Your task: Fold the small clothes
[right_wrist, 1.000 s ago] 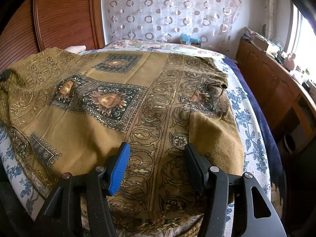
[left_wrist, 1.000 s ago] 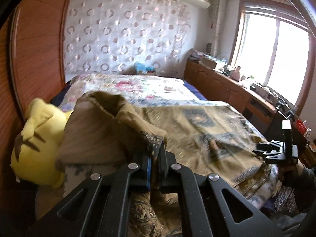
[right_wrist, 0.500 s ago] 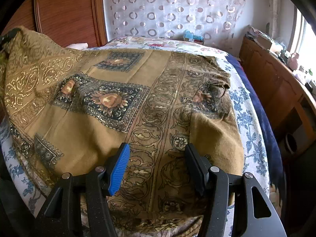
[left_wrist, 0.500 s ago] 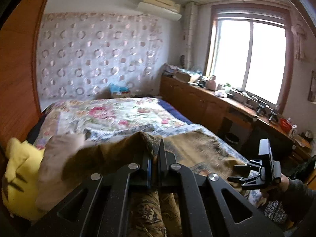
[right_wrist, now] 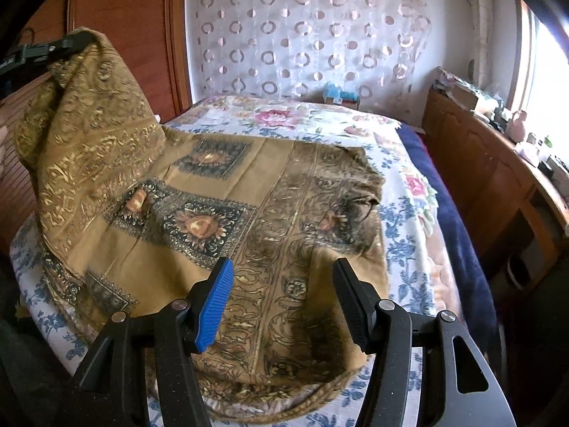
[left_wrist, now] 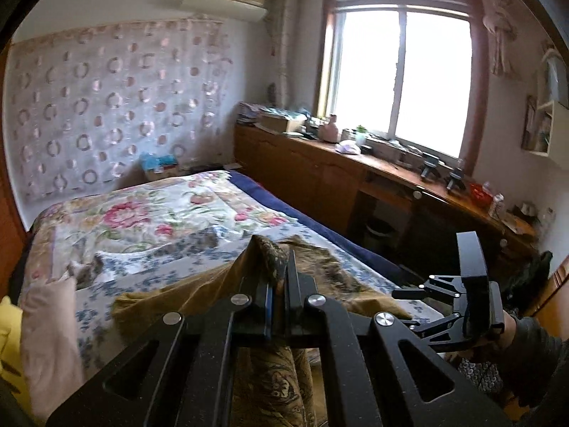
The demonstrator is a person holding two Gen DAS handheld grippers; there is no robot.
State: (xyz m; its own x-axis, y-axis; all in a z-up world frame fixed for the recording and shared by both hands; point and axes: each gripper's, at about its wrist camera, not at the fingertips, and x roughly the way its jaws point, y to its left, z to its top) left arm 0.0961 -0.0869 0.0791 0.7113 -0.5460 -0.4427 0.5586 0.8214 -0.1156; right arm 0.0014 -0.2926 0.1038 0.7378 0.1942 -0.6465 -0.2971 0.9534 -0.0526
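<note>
A brown-gold patterned cloth (right_wrist: pixel 249 213) lies spread over the bed (right_wrist: pixel 409 249). Its left corner is lifted high, and my left gripper (left_wrist: pixel 279 277) is shut on that corner; the cloth (left_wrist: pixel 199 291) hangs from the pinch down to the bed. In the right wrist view the left gripper (right_wrist: pixel 71 44) appears at the top left, with the fabric draping beneath it. My right gripper (right_wrist: pixel 282 284) hovers open above the cloth's near edge, with nothing between its fingers. It shows as well in the left wrist view, where a hand holds the right gripper (left_wrist: pixel 405 306) at the right.
A long wooden cabinet (left_wrist: pixel 320 178) crowded with small items runs under the window along the bed's right side. A yellow plush toy (left_wrist: pixel 7 338) and a pink pillow (left_wrist: pixel 49 338) lie at the left. Brown wooden panels (right_wrist: pixel 124 17) stand behind the bed's left side.
My left gripper has risen and swung with the cloth's corner, pulling the left side of the cloth up off the bed. The right gripper has lifted a little and stays open.
</note>
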